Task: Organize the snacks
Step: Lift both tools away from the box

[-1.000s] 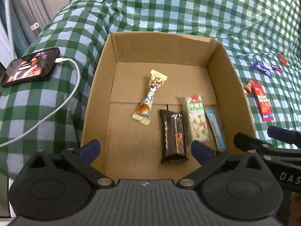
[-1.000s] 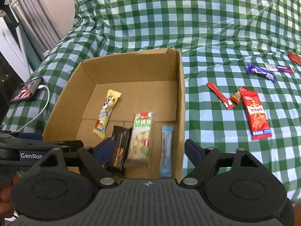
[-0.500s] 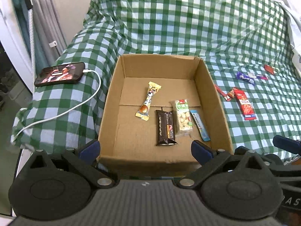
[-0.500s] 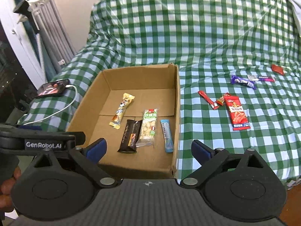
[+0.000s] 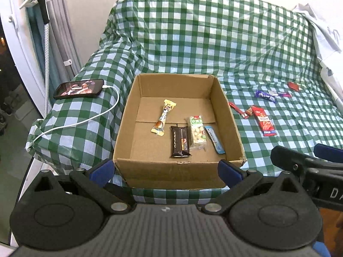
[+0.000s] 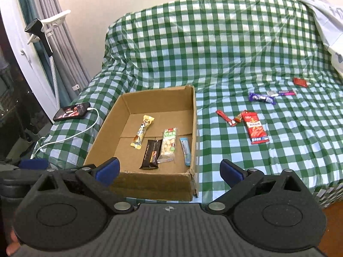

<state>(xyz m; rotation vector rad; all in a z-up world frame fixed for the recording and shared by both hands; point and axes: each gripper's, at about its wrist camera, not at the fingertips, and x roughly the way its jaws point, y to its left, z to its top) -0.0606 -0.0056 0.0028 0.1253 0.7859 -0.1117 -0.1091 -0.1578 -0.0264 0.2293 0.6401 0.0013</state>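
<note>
An open cardboard box sits on the green checked cover. In it lie a yellow candy bar, a dark chocolate bar, a peanut pack and a blue stick pack. Loose snacks lie right of the box: a red pack, a thin red stick, a purple bar and a small red packet. My left gripper and right gripper are both open and empty, held back before the box's near wall.
A phone with a white cable lies left of the box. Curtains and a clamp stand are at the far left. A white cloth lies at the far right. The bed edge drops just below the box.
Both grippers have pulled back and up from over the box, so the whole box and bed now show. Nothing in the box moved. Both stay open.
</note>
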